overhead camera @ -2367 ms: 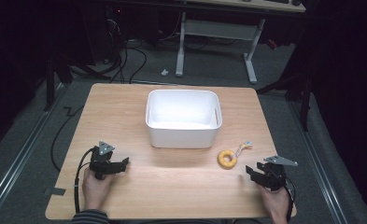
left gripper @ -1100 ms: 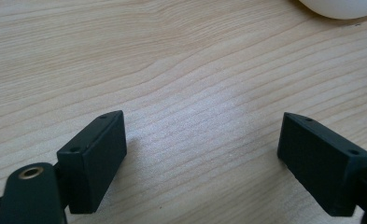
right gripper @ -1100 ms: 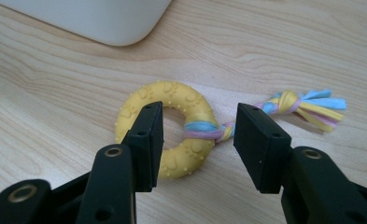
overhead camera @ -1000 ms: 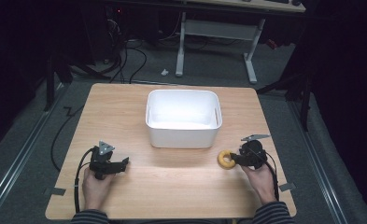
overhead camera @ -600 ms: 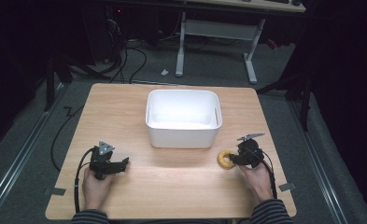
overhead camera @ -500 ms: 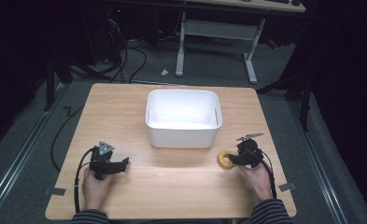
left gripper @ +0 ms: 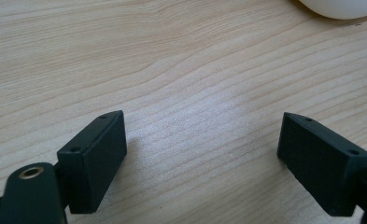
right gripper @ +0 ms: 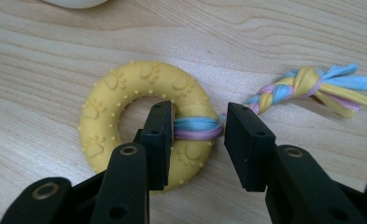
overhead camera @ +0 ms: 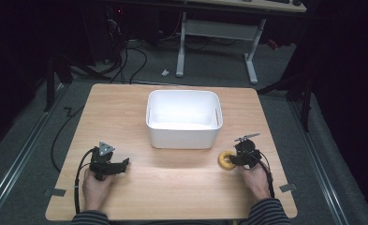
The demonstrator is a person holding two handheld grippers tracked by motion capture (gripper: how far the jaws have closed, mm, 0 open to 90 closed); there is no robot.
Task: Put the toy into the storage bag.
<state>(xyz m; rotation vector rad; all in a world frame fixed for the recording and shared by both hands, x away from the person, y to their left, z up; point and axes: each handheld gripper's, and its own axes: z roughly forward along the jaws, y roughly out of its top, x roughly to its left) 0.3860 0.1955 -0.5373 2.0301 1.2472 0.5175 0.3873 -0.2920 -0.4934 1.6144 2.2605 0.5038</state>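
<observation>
High view: right tool (overhead camera: 232, 159) is lying low on the surface (overhead camera: 172, 187), tips pointing toward the yellow ring toy (overhead camera: 225, 160), which is sitting directly at its tips, with the white bin (overhead camera: 183, 136) just beyond and to one side. The right hand (overhead camera: 255, 178) is gripping from behind, forearm entering from the near edge. The left tool (overhead camera: 123, 164) is resting level in the left hand (overhead camera: 97, 187), well apart from the toy.

Left gripper view: the left tool's jaws are standing wide over bare wood, nothing between them.

Right gripper view: the right tool (right gripper: 197, 135) is straddling the ring's band where the braided rope (right gripper: 307, 88) is knotted on. Its jaws have just been closing; one finger (right gripper: 158, 135) is sitting inside the hole against the band, the other finger (right gripper: 244, 140) is showing a small gap outside. Judgement: the pinch is not yet firm. Doing this well is likely meaning closing fully on band and knot together, squarely, before lifting, so the toy is not twisting or slipping.
</observation>
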